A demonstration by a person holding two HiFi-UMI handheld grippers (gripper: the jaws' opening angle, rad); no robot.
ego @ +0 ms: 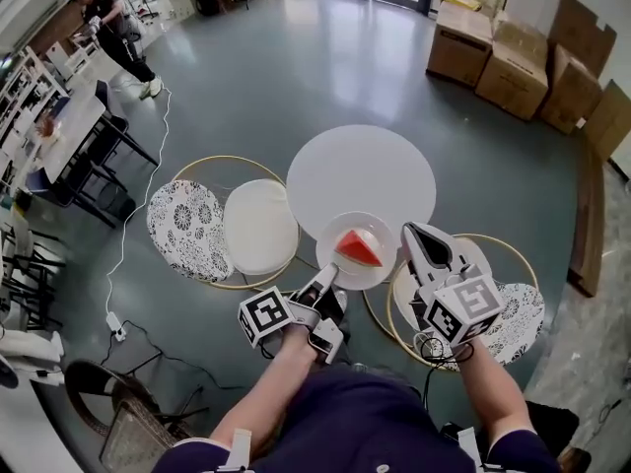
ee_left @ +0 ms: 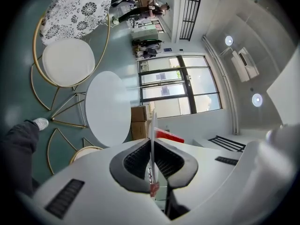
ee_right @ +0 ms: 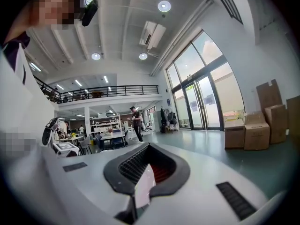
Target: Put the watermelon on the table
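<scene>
1. A red watermelon slice (ego: 359, 248) lies on a white plate (ego: 340, 270), seen over the near edge of the round white bench (ego: 360, 170).
2. The left gripper (ego: 320, 286) is clenched on the plate's near rim.
3. The right gripper (ego: 412, 239) grasps the plate's right rim.
</scene>
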